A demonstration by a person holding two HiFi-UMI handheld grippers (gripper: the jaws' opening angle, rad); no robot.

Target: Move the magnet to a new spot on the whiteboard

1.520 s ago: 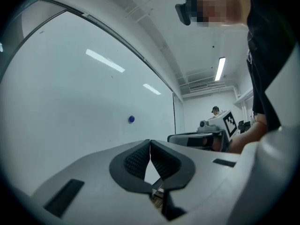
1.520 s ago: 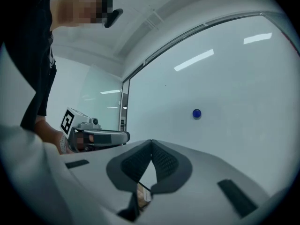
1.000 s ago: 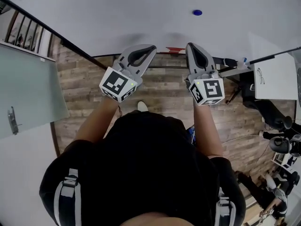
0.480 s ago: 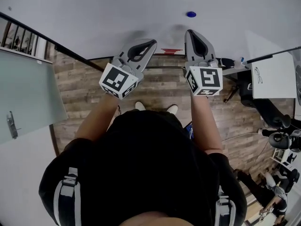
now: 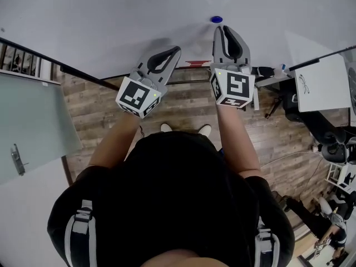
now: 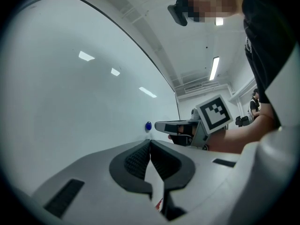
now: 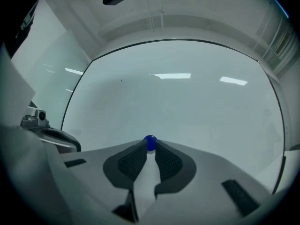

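A small blue magnet (image 5: pixel 216 20) sticks to the whiteboard (image 5: pixel 111 21). My right gripper (image 5: pixel 222 29) points straight at it, and its jaws are opening. In the right gripper view the magnet (image 7: pixel 150 143) sits in the narrow gap at the very tips of the right gripper (image 7: pixel 150 149), not visibly pinched. My left gripper (image 5: pixel 176 51) hangs lower and to the left, away from the magnet, with its jaws together and nothing in them. In the left gripper view the magnet (image 6: pixel 148 126) shows just ahead of the right gripper (image 6: pixel 159 125).
Below the board runs its ledge with a red item (image 5: pixel 197 63) and markers (image 5: pixel 272 71). A white panel (image 5: pixel 325 85) stands at the right over black equipment (image 5: pixel 328 143). A glass door (image 5: pixel 33 115) is at the left, above wooden floor (image 5: pixel 183 107).
My right gripper has moved up the board to the magnet, and its jaws have parted slightly. The left gripper has barely shifted.
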